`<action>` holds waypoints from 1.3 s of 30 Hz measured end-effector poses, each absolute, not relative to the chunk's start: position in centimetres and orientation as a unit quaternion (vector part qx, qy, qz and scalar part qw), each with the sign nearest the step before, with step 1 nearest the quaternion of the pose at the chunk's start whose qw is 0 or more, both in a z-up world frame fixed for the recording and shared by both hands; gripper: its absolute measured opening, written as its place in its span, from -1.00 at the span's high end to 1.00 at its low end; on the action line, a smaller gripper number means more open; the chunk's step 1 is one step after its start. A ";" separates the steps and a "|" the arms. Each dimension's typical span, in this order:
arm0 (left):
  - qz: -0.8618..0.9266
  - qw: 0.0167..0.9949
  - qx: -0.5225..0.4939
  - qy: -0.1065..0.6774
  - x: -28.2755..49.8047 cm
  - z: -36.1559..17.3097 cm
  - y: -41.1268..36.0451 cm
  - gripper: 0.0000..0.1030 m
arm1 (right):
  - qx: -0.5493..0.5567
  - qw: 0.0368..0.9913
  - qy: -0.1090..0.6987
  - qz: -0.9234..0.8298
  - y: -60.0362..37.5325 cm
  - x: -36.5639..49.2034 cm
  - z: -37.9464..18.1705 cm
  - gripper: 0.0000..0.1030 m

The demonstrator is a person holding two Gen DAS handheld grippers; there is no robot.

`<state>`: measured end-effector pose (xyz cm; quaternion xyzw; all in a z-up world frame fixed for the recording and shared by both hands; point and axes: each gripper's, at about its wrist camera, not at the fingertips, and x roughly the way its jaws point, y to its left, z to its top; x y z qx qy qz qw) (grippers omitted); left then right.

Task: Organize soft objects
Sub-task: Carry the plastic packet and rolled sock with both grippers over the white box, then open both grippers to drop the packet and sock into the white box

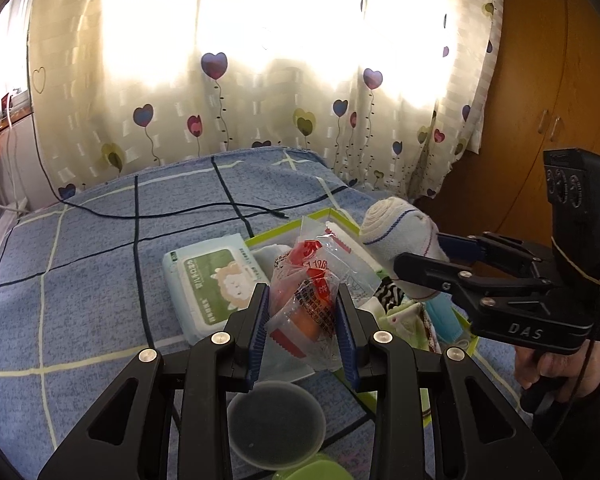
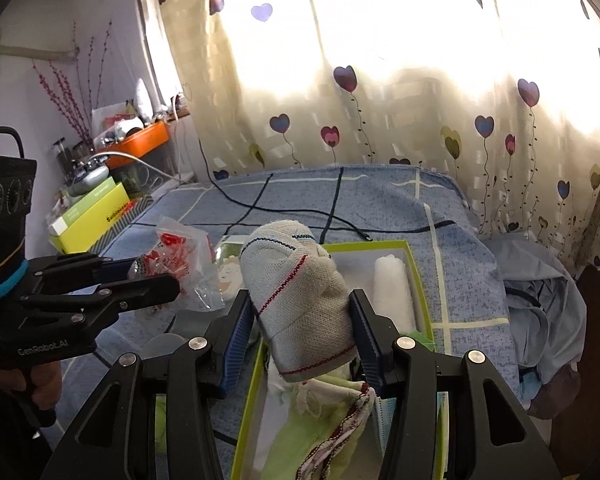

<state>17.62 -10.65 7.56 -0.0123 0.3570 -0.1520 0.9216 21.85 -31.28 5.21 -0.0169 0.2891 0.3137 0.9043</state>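
Note:
My left gripper [image 1: 302, 300] is shut on a clear plastic snack packet [image 1: 308, 280] with red print, held above the bed; it also shows in the right wrist view [image 2: 176, 256]. My right gripper [image 2: 300, 316] is shut on a rolled grey-white sock [image 2: 300, 300] with red and blue stitching, held over the green-rimmed box [image 2: 416, 276]. The sock also shows in the left wrist view [image 1: 396, 236]. The box holds a rolled white towel [image 2: 392, 288] and a pale green cloth [image 2: 324, 420].
A pack of wet wipes [image 1: 208, 280] lies on the blue checked bedspread [image 1: 80, 280] left of the box. A round clear lid [image 1: 276, 420] lies below my left gripper. A black cable [image 1: 172, 214] crosses the bed. Blue clothing [image 2: 540, 312] is heaped at right. A cluttered shelf [image 2: 100, 184] stands at left.

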 end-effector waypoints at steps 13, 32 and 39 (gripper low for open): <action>-0.152 0.911 0.012 0.382 21.1 6.9 -11.9 0.36 | -0.023 0.902 0.318 0.292 -31.6 26.1 3.5 0.08; -0.164 0.885 0.044 0.434 26.9 4.9 -13.6 0.36 | -0.030 0.885 0.382 0.264 -31.3 30.7 0.2 0.04; -0.176 0.875 0.047 0.449 27.4 4.1 -14.2 0.36 | -0.001 0.899 0.353 0.261 -33.3 29.6 2.0 -0.06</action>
